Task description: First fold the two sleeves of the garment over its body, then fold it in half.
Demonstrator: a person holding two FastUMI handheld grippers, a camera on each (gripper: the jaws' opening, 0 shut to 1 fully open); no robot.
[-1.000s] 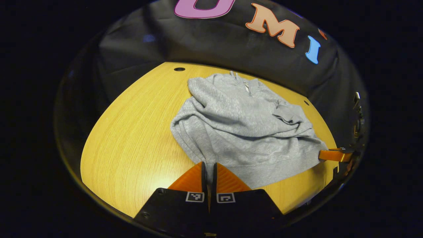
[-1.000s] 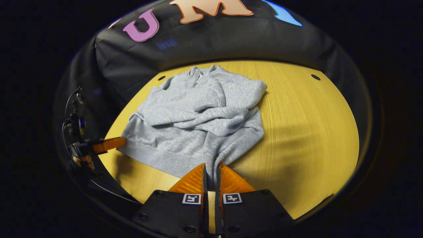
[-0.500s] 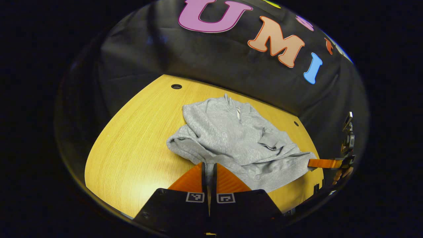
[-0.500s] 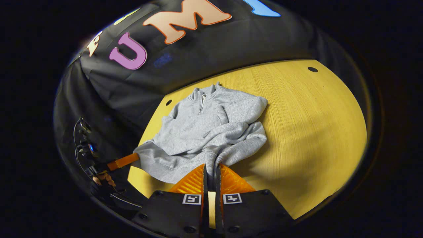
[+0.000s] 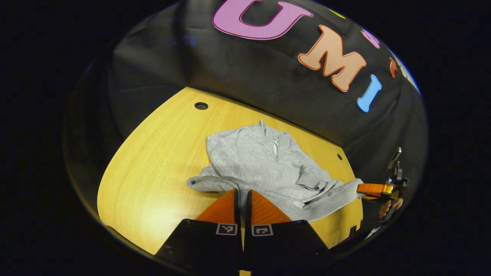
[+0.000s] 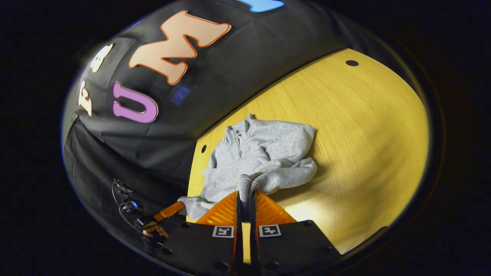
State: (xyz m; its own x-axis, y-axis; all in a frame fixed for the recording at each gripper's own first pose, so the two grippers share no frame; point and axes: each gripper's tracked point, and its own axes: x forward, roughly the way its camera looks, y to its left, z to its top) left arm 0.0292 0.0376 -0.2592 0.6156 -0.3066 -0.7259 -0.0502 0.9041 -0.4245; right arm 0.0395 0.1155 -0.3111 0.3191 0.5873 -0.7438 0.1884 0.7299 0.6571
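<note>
Left tongs (image 5: 242, 193) and right tongs (image 6: 245, 196) each pinch the grey sweatshirt's (image 5: 264, 161) hem above the bench (image 5: 153, 161).

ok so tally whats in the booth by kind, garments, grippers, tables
garment: 1, a grey sweatshirt
grippers: 2, left gripper and right gripper, each shut on the sweatshirt's hem
table: 1, the wooden table
total: 4

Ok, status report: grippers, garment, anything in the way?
Left gripper and right gripper shut on the sweatshirt hem. Sleeves folded over body, hem lifted off the table. Nothing in the way.
</note>
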